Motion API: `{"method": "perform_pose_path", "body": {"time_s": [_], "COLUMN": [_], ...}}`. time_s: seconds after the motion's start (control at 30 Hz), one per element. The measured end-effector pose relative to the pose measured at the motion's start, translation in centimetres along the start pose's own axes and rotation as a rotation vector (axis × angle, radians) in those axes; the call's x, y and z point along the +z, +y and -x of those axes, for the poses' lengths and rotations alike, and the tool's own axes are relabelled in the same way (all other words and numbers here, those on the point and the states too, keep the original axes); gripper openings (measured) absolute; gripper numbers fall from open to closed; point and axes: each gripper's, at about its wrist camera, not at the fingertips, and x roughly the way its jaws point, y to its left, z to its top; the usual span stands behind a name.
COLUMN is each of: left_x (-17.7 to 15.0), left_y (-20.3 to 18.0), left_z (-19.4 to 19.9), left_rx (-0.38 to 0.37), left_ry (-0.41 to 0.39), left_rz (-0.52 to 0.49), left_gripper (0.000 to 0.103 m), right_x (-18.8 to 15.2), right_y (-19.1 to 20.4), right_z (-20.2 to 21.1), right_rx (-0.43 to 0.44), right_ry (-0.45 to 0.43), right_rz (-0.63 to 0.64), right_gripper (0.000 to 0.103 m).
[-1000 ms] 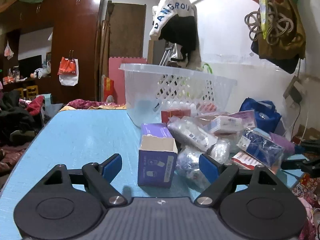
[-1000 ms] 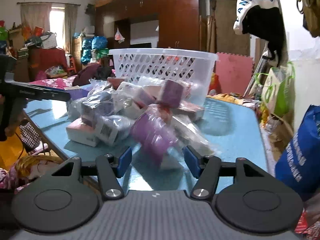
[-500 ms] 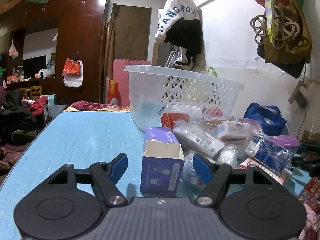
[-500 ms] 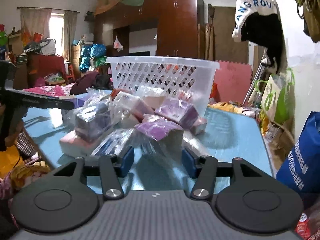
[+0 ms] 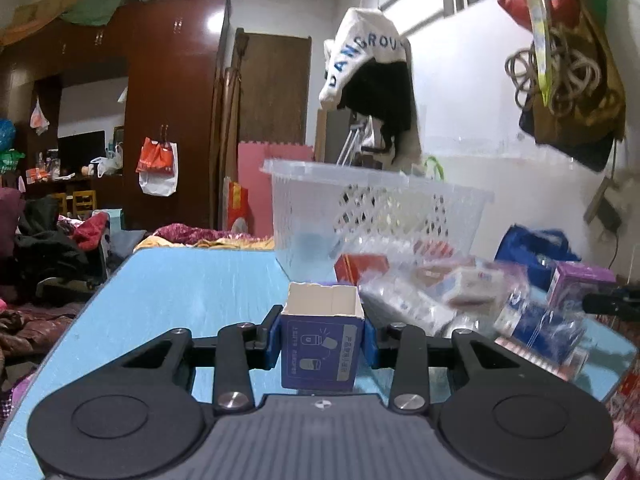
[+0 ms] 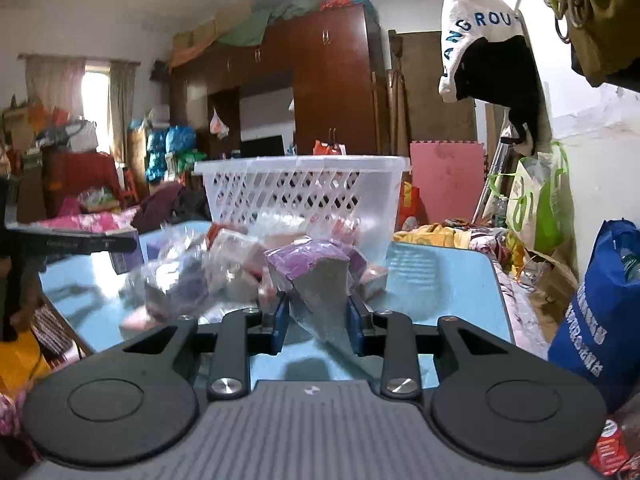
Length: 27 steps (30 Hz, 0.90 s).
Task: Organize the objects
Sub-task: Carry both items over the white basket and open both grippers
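Clamping an open-topped blue box (image 5: 322, 354) by its two side walls, the left gripper (image 5: 323, 340) is holding it upright, its jaws having just been closing with the box between them; gripping the flat sides is keeping the open end up. Pinching a clear-wrapped purple packet (image 6: 316, 276) between its blue pads (image 6: 280, 320), the right gripper (image 6: 316, 322) has likewise just been closing, biting low on the slack wrap, presumably so the packet lifts free of the pile (image 6: 224, 264). Standing just behind that pile on the blue table (image 5: 192, 292), the white basket (image 6: 300, 192) is probably waiting as the destination; both items are sitting in front of the basket, outside it.
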Motion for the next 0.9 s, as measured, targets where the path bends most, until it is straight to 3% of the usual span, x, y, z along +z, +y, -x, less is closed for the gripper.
{"method": "perform_pose_path", "body": {"time_s": [0.13,0.37,0.53,0.7,0.77,0.8,0.87,0.9], "left_x": [2.6,11.5,15.9,16.2,16.2,16.2,15.7,15.4], "left_y": [0.4,-1.0,-2.1,-2.2,-1.8,-1.8,-1.7,-1.7], "left_z": [0.4,-2.5,-8.6,-13.3,-14.3,-14.9,-15.3,-14.8], "left_rx": [-0.025,-0.08,-0.09,-0.066,-0.031,-0.008,0.033,0.041], "left_ry": [-0.04,-0.102,-0.026,0.035,0.044,0.065,0.092,0.09], "left_rz": [0.048,0.065,0.097,0.137,0.139,0.13,0.107,0.096], "left_gripper": [0.042,0.043,0.042,0.044,0.063,0.084,0.084,0.084], "right_x": [2.0,10.7,14.5,14.5,14.3,14.2,14.0,13.7], "right_y": [0.4,1.0,0.6,0.5,0.8,0.8,0.8,0.8], "right_z": [-0.7,-4.9,-10.1,-14.3,-14.8,-15.1,-14.6,-13.9], "right_rx": [0.009,0.003,-0.023,-0.033,-0.059,-0.066,-0.076,-0.079], "right_ry": [-0.035,-0.082,-0.026,0.054,0.064,0.076,0.079,0.084], "right_rz": [-0.002,0.052,0.056,0.063,0.084,0.091,0.092,0.094], "right_gripper": [0.033,0.033,0.033,0.034,0.04,0.054,0.066,0.066]}}
